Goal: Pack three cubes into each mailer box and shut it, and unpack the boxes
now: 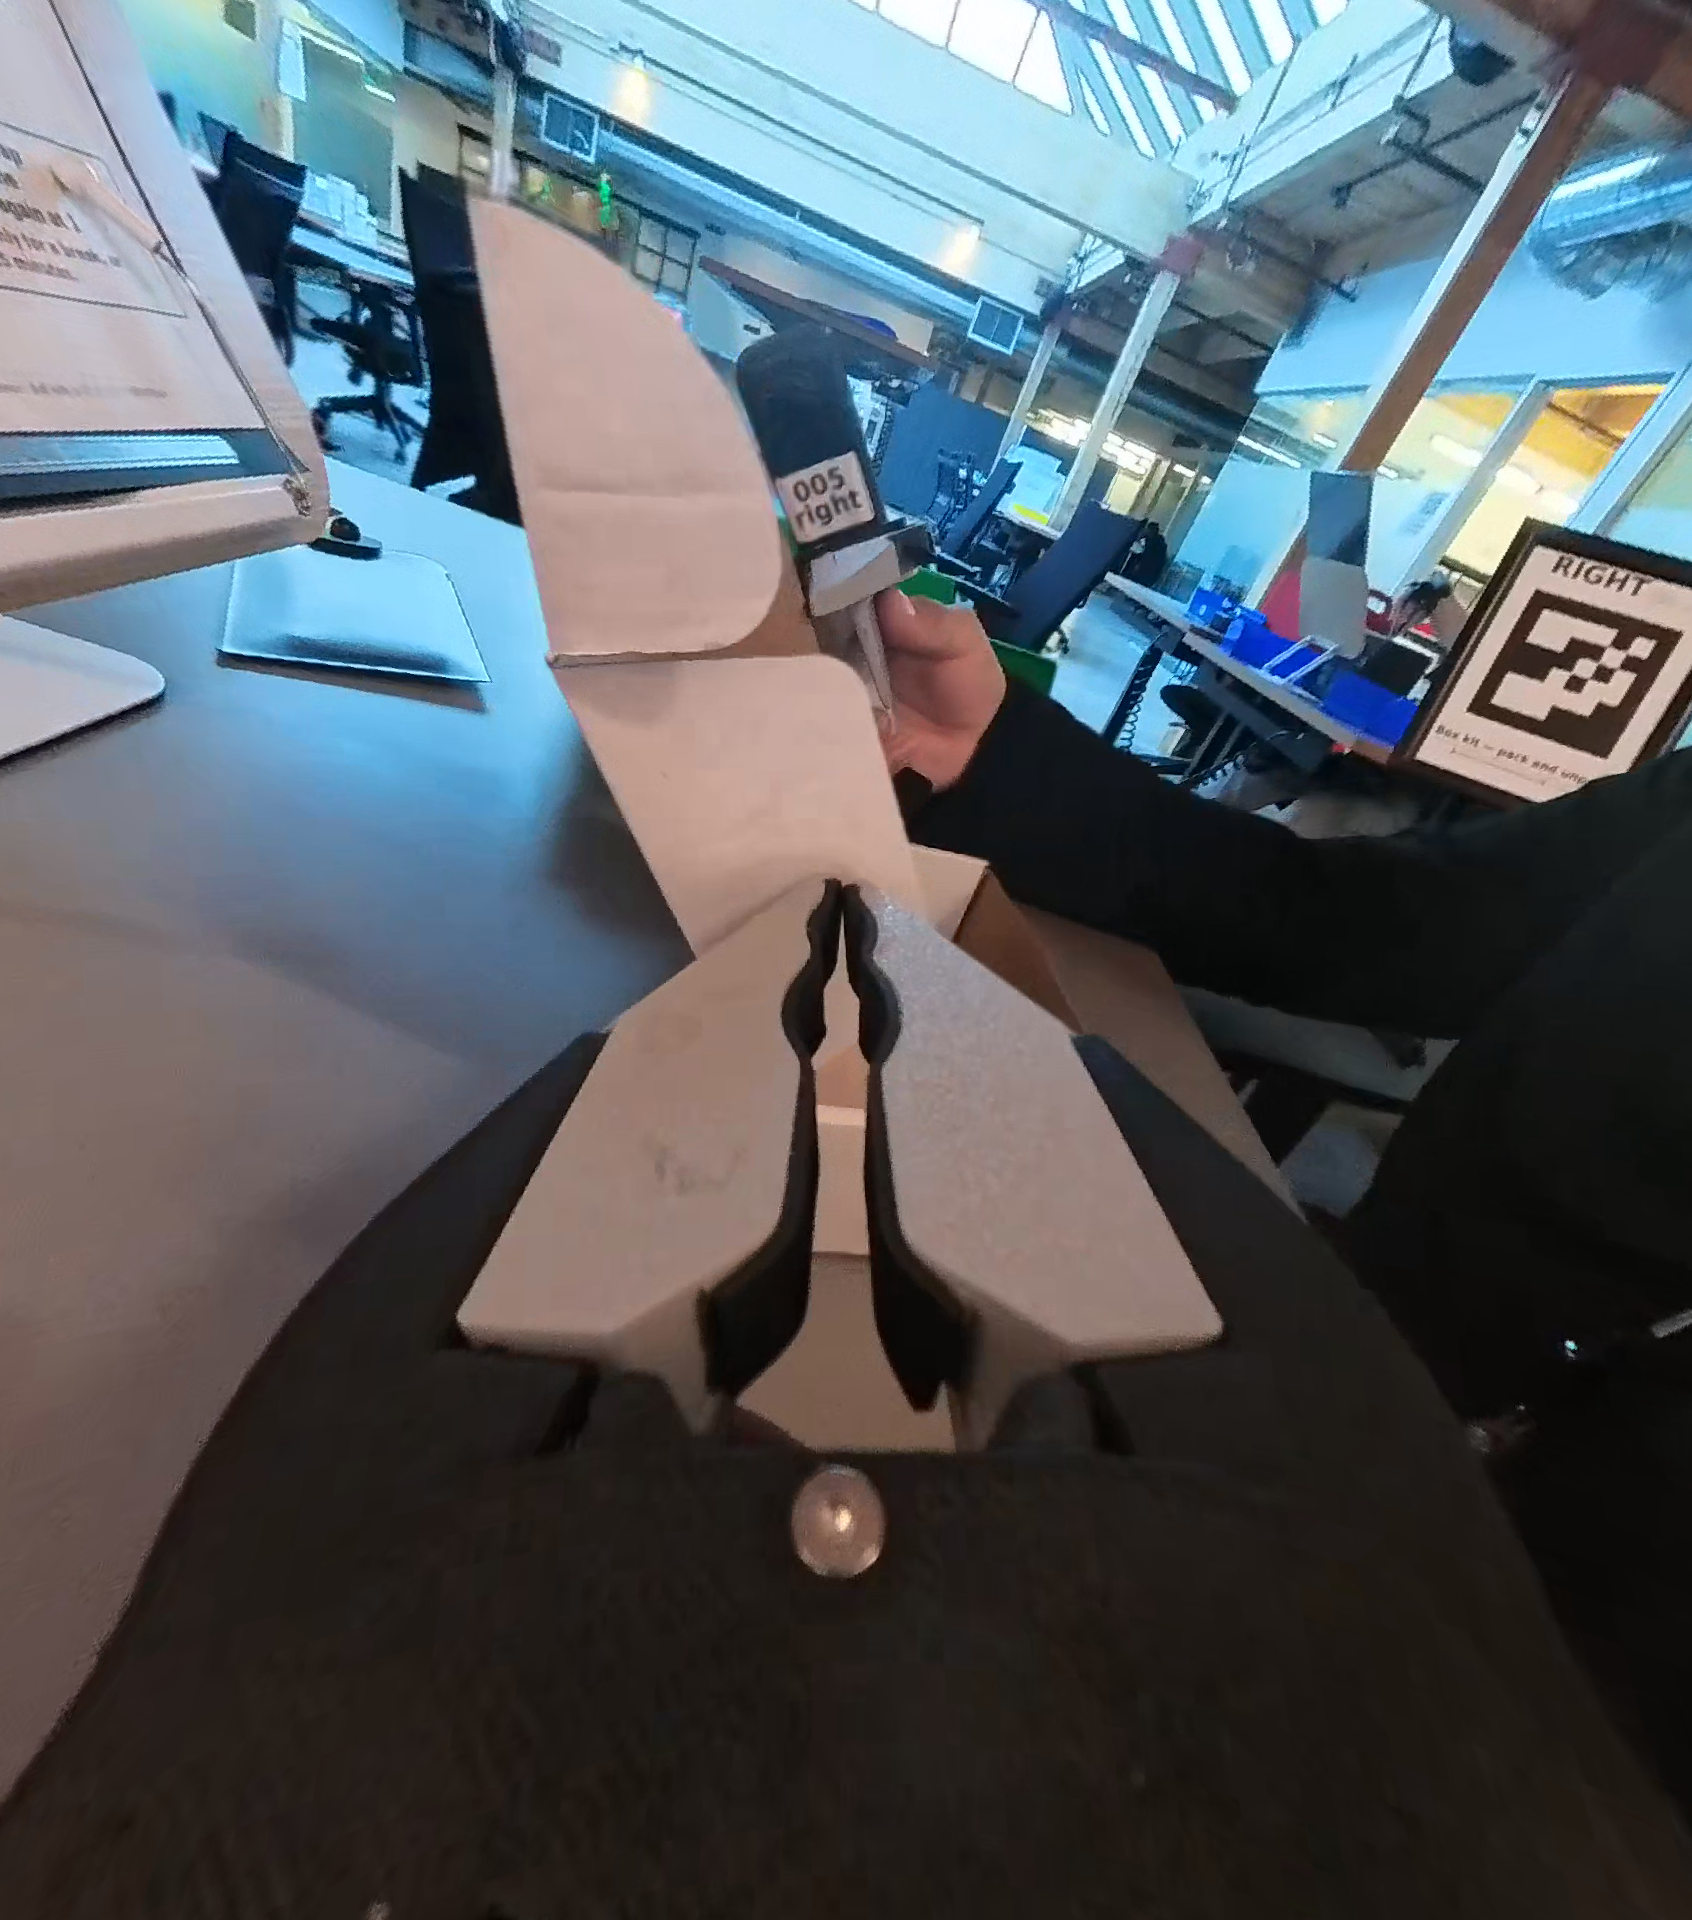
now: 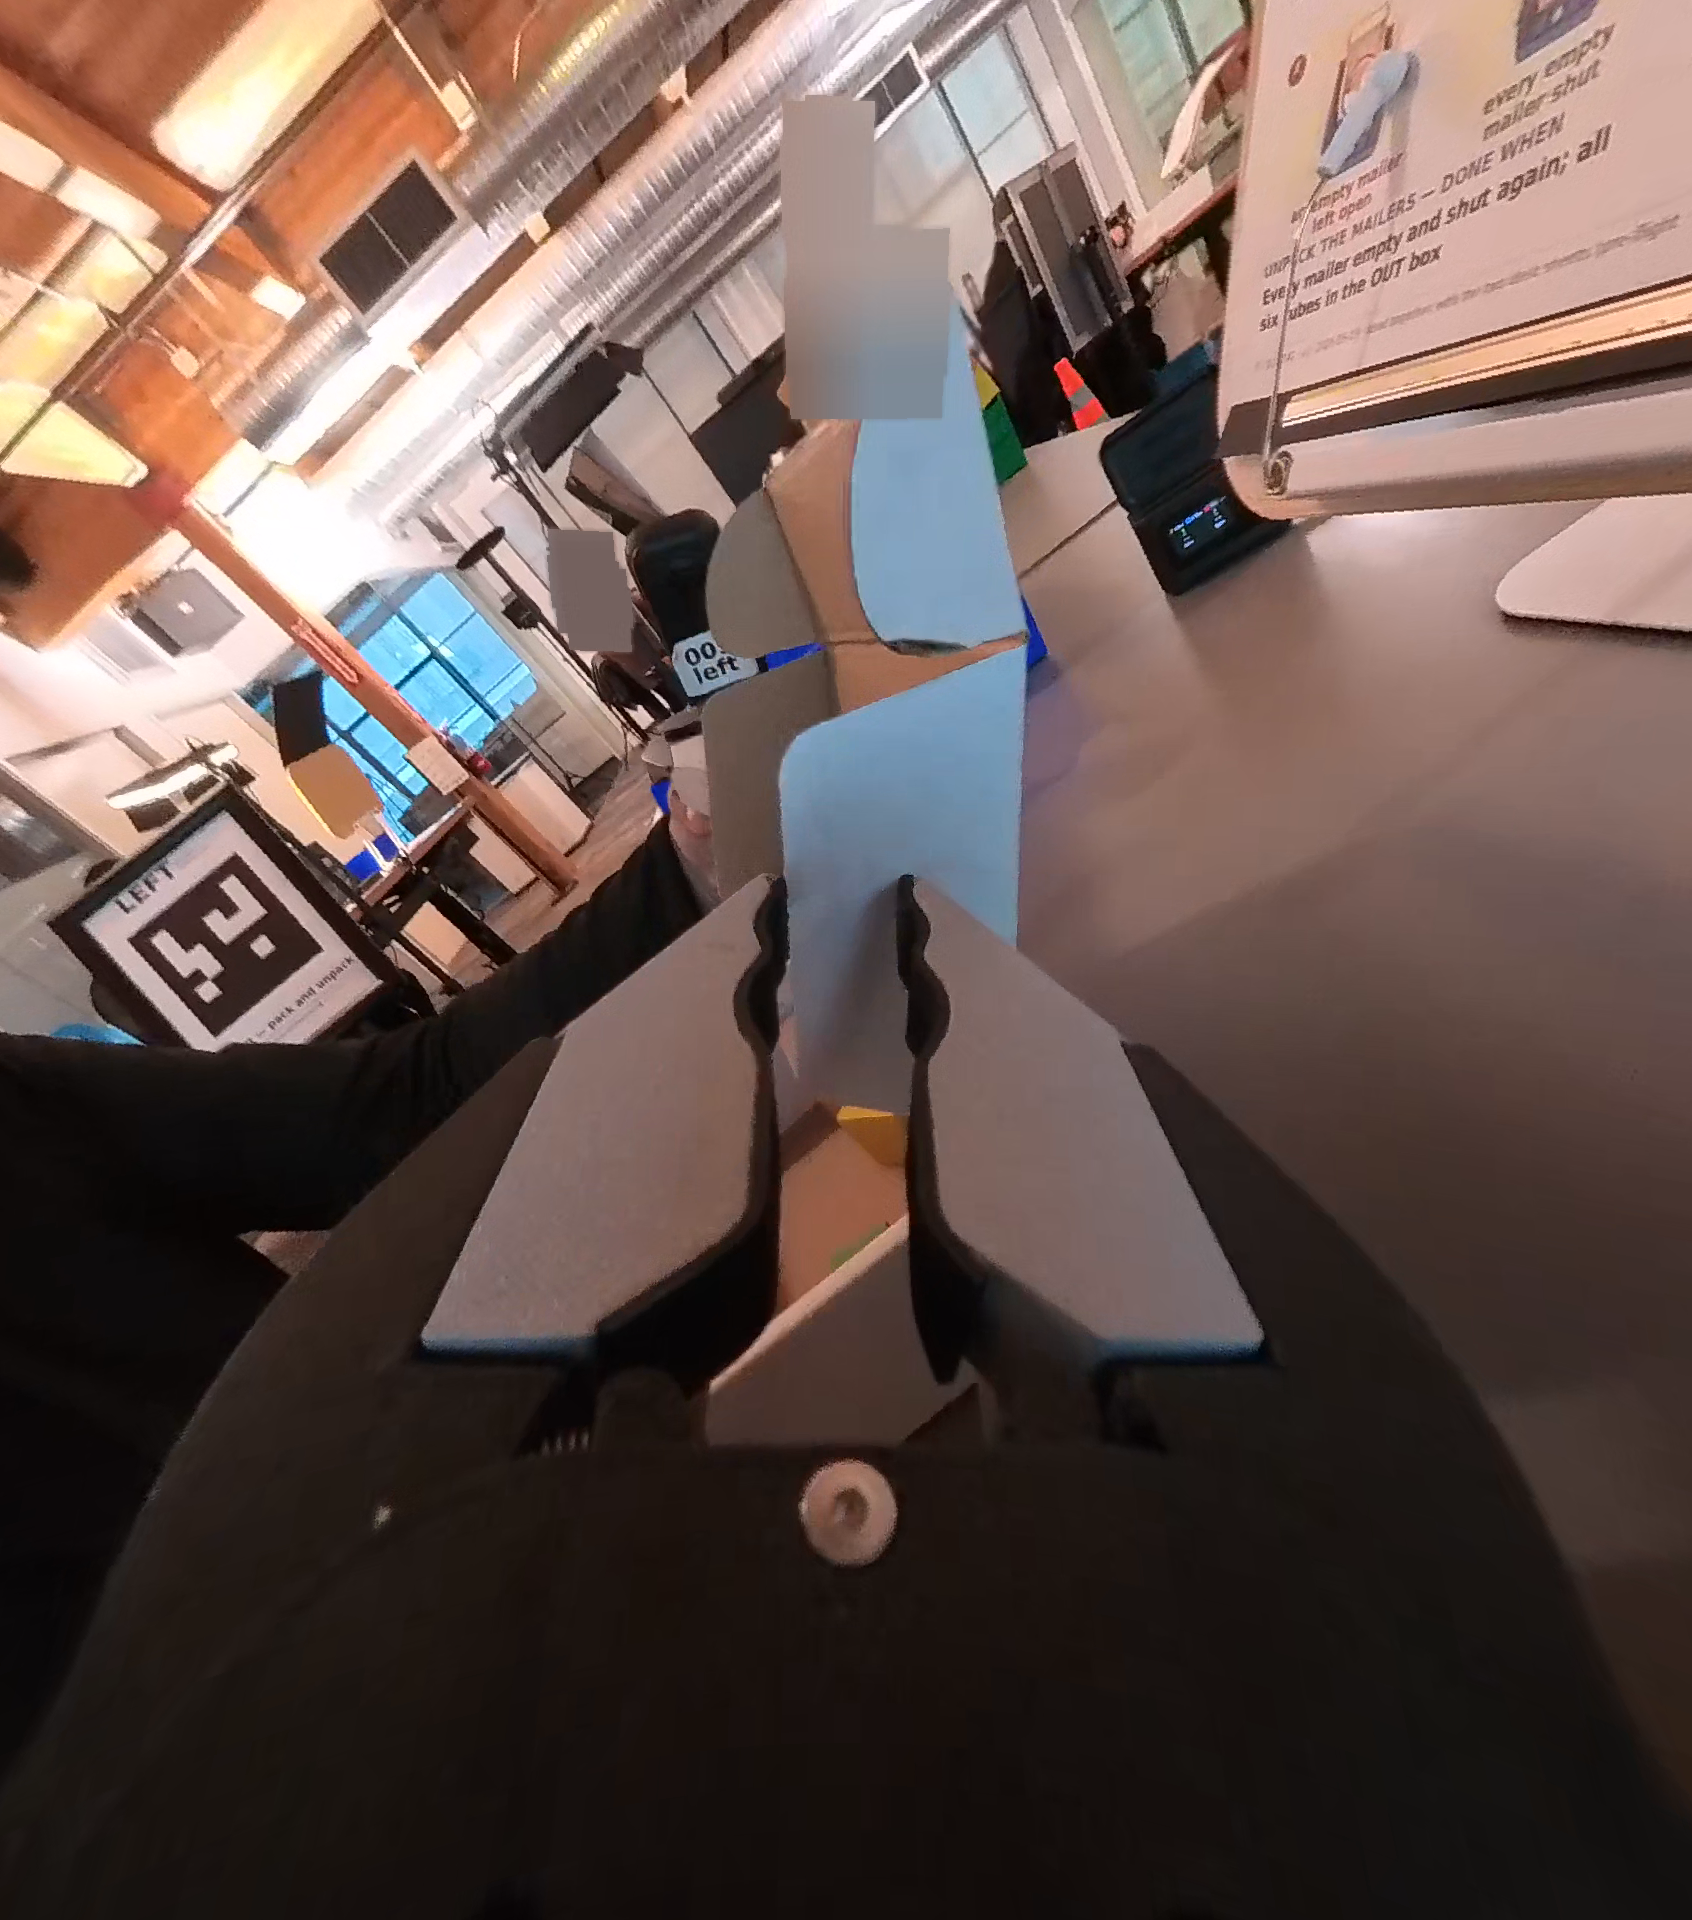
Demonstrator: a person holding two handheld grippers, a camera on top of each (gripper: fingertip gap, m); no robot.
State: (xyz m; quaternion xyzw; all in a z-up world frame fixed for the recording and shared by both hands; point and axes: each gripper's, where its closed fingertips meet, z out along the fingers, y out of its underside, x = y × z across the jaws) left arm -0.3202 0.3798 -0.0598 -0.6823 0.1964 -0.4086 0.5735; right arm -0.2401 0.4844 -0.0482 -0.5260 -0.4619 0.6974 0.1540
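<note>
Left gripper [image 1: 844,904] pinching white lid flap [image 1: 717,748] of mailer box [image 1: 1112,987], jaws pressed nearly together, middle of frame. Right gripper [image 2: 840,894] jaws spread, lid flap [image 2: 899,831] standing between, not squeezed. Box sitting low centre on grey table [image 2: 1393,935]; yellow cube [image 2: 873,1127] peeking inside. Lid may be slipping or bending if left pulls sideways, since right isn't gripping.

left hand-held gripper [image 1: 844,902]: fingers pressed together | right hand-held gripper [image 2: 840,894]: fingers parted

mailer box [image 1: 717,665] on table [image 1: 198,883], flap between tools
</note>
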